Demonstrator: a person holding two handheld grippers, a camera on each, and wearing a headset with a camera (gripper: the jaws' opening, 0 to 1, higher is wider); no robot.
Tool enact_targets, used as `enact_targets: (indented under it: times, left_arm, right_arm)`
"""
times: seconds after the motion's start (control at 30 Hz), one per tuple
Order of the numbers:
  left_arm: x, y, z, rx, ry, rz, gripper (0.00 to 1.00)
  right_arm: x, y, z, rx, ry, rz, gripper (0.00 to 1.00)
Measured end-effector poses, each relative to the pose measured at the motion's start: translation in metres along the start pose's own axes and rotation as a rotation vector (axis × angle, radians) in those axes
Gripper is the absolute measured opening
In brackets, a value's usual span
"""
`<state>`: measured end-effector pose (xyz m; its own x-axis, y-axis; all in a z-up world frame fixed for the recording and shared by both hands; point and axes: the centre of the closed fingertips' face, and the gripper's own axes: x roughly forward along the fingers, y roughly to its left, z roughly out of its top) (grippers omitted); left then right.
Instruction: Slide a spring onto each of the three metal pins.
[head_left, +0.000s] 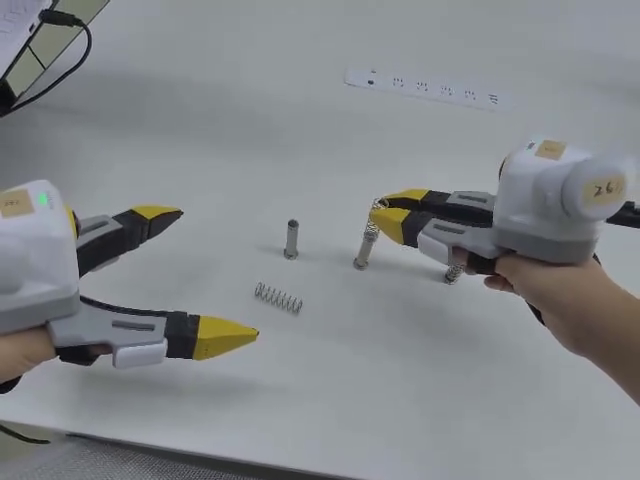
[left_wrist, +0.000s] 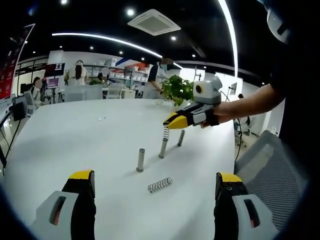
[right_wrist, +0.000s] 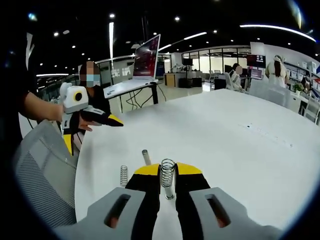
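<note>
At a white desk (head_left: 200, 120), the right gripper (head_left: 383, 214) holds a spring (right_wrist: 167, 172) between narrowly closed fingers (right_wrist: 147, 172), its coils perched over the top of the middle pin (head_left: 363, 255) and not yet run down the shaft. The left gripper (head_left: 220, 273) hovers near with its fingers spread wide and empty, just short of a loose spring (head_left: 278, 297) lying beside the bare pin (head_left: 291, 238). The risk appears to lie in the release: the pins seem to stand free, so a spring let go askew could snag on the tip, spring off or topple its pin. The right gripper's body also hangs just above the third pin (head_left: 455, 272), which already wears a spring, and a dip could knock it over. A sticker (head_left: 605, 188) on the right gripper reads "26"; other labels are illegible.
</note>
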<state>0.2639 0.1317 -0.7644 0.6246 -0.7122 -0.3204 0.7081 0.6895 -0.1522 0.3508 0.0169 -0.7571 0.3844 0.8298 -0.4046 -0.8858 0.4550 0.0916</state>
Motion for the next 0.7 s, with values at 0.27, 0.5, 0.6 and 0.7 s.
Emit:
enact_targets:
  times: [0.27,0.5,0.6,0.7]
  left_arm:
    - [-0.003,0.002,-0.001,0.010,0.005,0.010,0.97]
    - [-0.004,0.002,-0.004,0.008,0.009,0.015,0.97]
    - [-0.004,0.002,-0.004,0.007,0.009,0.017,0.97]
    - [-0.005,0.003,-0.005,0.007,0.010,0.017,0.97]
  right_arm:
    - [0.004,0.001,-0.012,-0.002,0.023,-0.003,0.08]
    - [0.011,0.005,-0.025,-0.069,0.080,0.003,0.08]
    - [0.014,0.005,-0.030,-0.095,0.104,0.007,0.08]
    - [0.017,0.007,-0.035,-0.116,0.126,0.012,0.08]
